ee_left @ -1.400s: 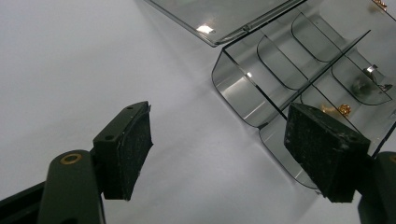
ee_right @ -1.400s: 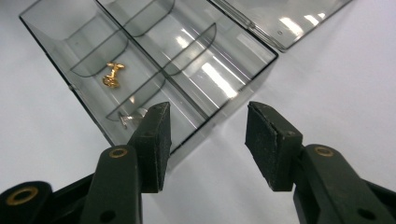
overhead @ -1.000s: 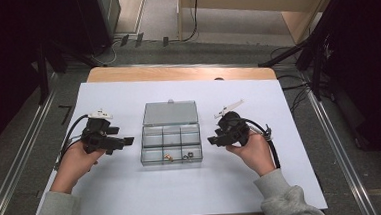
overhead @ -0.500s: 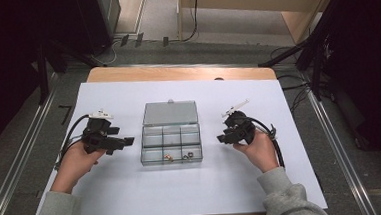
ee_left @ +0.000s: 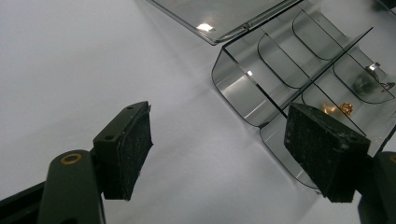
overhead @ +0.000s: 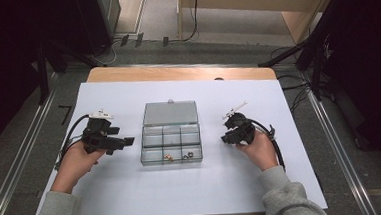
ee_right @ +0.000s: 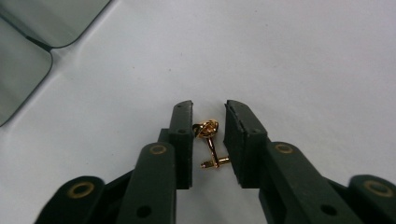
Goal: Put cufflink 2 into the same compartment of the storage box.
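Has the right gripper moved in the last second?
Yes. The right gripper has drawn away from the clear organizer box, toward the table's right edge, with a gold cufflink between its fingers.

- A clear compartment box point(overhead: 171, 136) is lying open at the middle of the white table sheet point(overhead: 134, 201), its lid point(overhead: 170, 113) folded back on the far side.
- Small items point(overhead: 177, 157) are sitting in its near compartments.
- The left gripper point(overhead: 123, 141) is pointing toward the box.
- The right gripper point(overhead: 225, 138) is resting just beside the box's other side.
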`<state>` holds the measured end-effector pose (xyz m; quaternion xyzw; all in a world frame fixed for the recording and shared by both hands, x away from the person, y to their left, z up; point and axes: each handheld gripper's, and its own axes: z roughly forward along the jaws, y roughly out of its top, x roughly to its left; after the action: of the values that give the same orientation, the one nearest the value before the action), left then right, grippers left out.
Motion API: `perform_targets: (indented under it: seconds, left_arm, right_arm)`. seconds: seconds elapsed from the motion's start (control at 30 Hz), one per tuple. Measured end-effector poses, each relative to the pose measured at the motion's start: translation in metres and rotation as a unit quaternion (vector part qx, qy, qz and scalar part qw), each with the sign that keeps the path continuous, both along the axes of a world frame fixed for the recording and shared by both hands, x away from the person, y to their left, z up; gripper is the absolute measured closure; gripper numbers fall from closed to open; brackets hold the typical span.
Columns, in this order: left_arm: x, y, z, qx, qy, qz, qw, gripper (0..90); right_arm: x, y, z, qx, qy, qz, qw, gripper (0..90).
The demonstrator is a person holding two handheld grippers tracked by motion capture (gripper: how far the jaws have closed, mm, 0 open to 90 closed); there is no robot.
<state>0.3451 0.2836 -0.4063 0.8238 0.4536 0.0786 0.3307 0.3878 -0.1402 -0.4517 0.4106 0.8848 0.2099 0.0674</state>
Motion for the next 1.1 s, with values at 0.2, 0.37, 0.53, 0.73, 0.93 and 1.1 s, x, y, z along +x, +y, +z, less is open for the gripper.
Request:
perform_targets:
  seconds: [0.2, 0.37, 0.53, 0.73, 0.93, 1.1]
  left_arm:
    - [0.0, 0.0, 0.0, -0.001, 0.0, 0.0, 1.0, 24.1]
    - [0.0, 0.0, 0.0, -0.001, 0.0, 0.0, 1.0, 24.1]
    - [0.0, 0.0, 0.0, -0.001, 0.0, 0.0, 1.0, 24.1]
    - [0.0, 0.0, 0.0, -0.001, 0.0, -0.002, 1.0, 24.1]
    - [0.0, 0.0, 0.0, -0.002, -0.001, -0.002, 1.0, 24.1]
    - [-0.001, 0.0, 0.001, -0.001, -0.001, -0.004, 1.0, 24.1]
  right_arm:
    - [0.002, 0.0, 0.0, 0.008, 0.004, -0.008, 0.9999, 79.2]
    - [0.003, -0.001, 0.002, 0.014, 0.003, -0.008, 0.9999, 79.3]
    - [0.001, 0.0, 0.01, 0.027, -0.002, -0.006, 0.9996, 79.4]
    - [-0.001, 0.004, 0.017, 0.038, -0.005, 0.004, 0.9993, 79.5]
    - [-0.005, 0.011, 0.027, 0.047, -0.011, 0.015, 0.9987, 79.4]
    - [-0.009, 0.019, 0.035, 0.052, -0.016, 0.029, 0.9981, 79.4]
